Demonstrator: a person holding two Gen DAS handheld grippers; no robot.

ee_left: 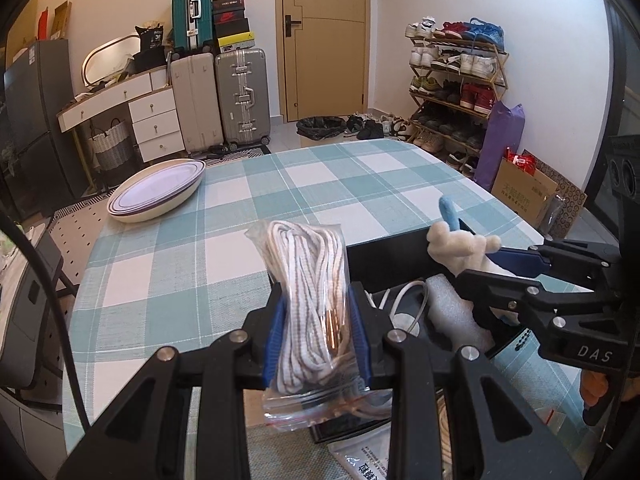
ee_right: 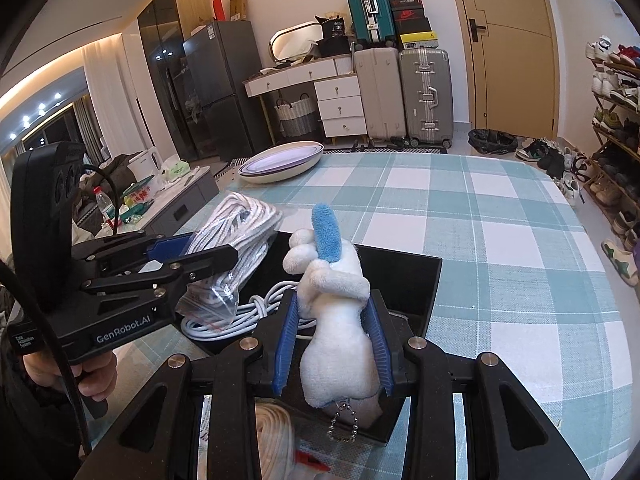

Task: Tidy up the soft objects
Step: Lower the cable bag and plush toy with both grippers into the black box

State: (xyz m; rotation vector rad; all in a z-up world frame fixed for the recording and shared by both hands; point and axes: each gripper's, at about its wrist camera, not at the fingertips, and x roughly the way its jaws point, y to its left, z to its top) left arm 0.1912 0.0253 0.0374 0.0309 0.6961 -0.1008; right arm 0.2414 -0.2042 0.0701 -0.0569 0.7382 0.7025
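Observation:
My left gripper [ee_left: 318, 312] is shut on a clear zip bag of white shoelaces [ee_left: 310, 288], held above the table; it also shows in the right wrist view [ee_right: 236, 232]. My right gripper [ee_right: 334, 316] is shut on a white plush toy [ee_right: 340, 320] with a blue tuft, held over a black box [ee_right: 416, 280]. The plush also shows in the left wrist view [ee_left: 460, 248], above the black box [ee_left: 388, 256]. A coiled white cable [ee_right: 240, 320] and white foam [ee_left: 456, 312] lie in the box.
The table has a teal and white checked cloth [ee_left: 320, 184]. Stacked oval plates [ee_left: 156, 192] sit at its far left corner. A printed packet [ee_left: 360, 468] lies at the near edge. Suitcases, a shoe rack and a door stand beyond the table.

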